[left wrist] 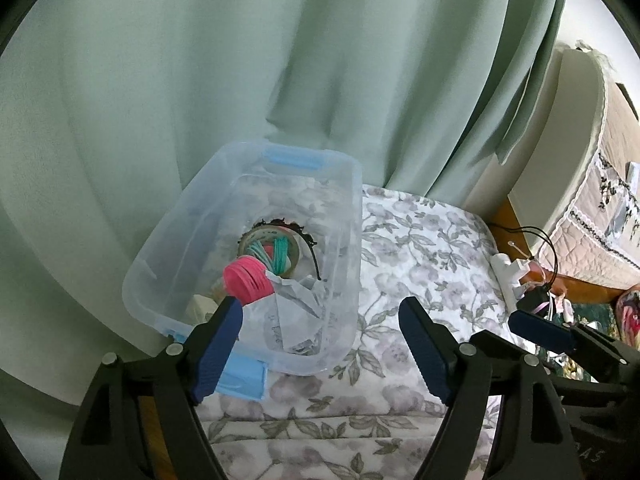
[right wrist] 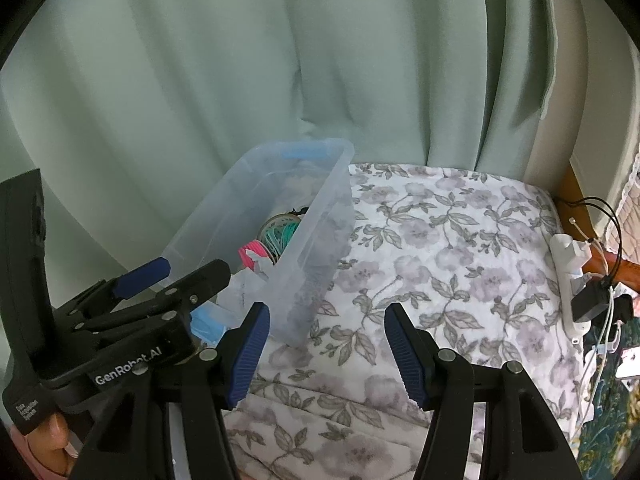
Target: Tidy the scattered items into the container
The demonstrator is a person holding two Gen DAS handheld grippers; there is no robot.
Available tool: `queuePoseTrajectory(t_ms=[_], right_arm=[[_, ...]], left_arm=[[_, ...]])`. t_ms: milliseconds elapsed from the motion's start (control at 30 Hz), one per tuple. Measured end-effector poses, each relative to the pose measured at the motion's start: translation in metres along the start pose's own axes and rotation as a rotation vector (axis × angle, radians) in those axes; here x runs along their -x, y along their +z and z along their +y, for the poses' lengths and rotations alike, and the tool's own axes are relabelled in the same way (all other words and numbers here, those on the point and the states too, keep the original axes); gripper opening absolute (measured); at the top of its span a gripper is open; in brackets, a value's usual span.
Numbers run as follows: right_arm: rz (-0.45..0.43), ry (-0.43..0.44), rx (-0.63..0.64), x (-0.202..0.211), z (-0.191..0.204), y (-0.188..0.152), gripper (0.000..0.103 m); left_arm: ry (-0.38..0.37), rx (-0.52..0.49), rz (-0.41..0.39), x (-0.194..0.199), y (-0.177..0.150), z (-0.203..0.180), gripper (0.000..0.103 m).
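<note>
The clear plastic storage box with pale blue latches [left wrist: 240, 264] sits on the bed, on a white quilt printed with grey-mauve flowers [left wrist: 424, 248], hard against a pale green curtain [left wrist: 240, 60]. The left gripper [left wrist: 320, 344] hangs above the box's near end with its blue-padded jaws spread wide and nothing between them. The right gripper [right wrist: 326, 354] hovers over bare quilt beside the box, its jaws also apart and empty.

The likeliest trouble is the box itself. It stands on soft bedding close to the mattress edge on the curtain side, so a nudge from the left jaw, which overlaps the near rim in the left wrist view, could tip or slide it. The two grippers are also close together, and a careless swing could knock one into the other. On the far side of the bed a white power strip with plugs and dark cables [right wrist: 572, 280] could snag a gripper that reaches that way.

Inside the box lie a bright pink ridged cap [left wrist: 246, 278], a round tin or tape roll stuffed with teal cord [left wrist: 272, 254], a crumpled clear bag with white paper [left wrist: 296, 312], and a pale cream block [left wrist: 202, 308] near the front wall. No loose item shows on the visible quilt, so the tidying looks close to finished.
</note>
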State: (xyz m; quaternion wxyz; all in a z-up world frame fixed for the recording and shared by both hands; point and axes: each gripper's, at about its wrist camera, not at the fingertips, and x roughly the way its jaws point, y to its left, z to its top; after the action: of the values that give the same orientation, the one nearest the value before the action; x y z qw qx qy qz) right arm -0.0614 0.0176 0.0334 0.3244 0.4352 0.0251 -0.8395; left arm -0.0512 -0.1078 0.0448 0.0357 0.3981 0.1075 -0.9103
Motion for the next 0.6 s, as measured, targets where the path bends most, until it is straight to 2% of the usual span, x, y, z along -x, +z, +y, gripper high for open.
queuePoseTrajectory(t_ms=[600], right_arm=[[0.01, -0.016, -0.003, -0.0007, 0.0001, -0.0017, 0.064]], left_arm=[[0.07, -0.057, -0.031, 0.0099, -0.0005, -0.0079, 0.083]])
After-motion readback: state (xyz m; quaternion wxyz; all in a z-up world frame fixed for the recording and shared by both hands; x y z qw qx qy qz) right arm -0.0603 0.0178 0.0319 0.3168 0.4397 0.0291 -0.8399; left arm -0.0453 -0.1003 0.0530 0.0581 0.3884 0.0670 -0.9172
